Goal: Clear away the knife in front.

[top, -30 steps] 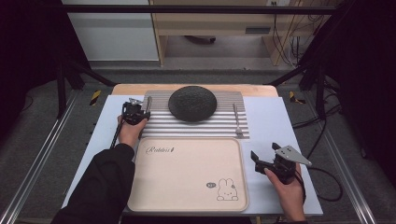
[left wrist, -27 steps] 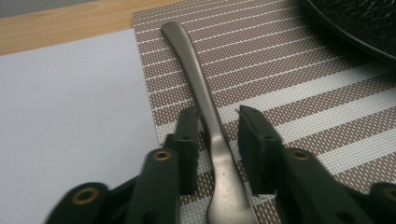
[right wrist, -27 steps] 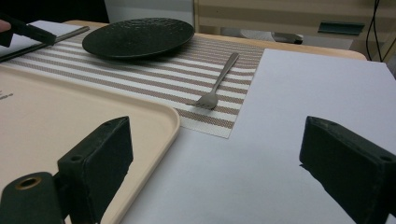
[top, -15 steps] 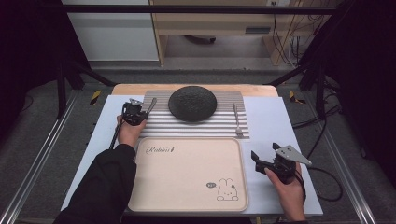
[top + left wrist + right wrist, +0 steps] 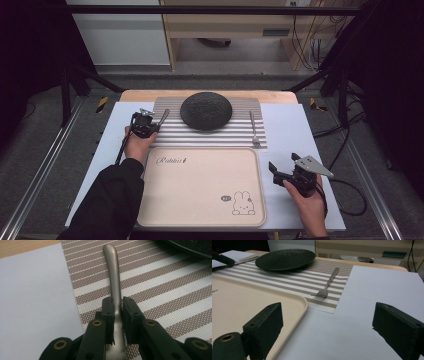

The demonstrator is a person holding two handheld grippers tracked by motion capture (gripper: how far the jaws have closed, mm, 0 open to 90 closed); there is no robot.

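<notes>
The left hand-held gripper has just been closing, and its two black jaws now stand narrow with the handle of a metal utensil pinched between them; the pads press on both sides of the shaft. Which kind of utensil it is cannot be told, since its working end is hidden under the jaws. It lies on the striped placemat, at the mat's left edge, just beside the dark plate and apart from it. From the high view the left hand-held gripper sits at the mat's near-left corner, just beyond the far left corner of the cream tray.

The step in hand looks like lifting this utensil off the mat, probably toward the tray. To do it well, the grip should stay firm (a smooth handle can pivot or slip between flat pads), and the lift should go straight up first so the free end clears the mat and the plate's rim before any sideways travel.

The right hand-held gripper rests with its jaws wide and nothing between them, over the pale surface right of the tray, with the fork lying well ahead of it.
</notes>
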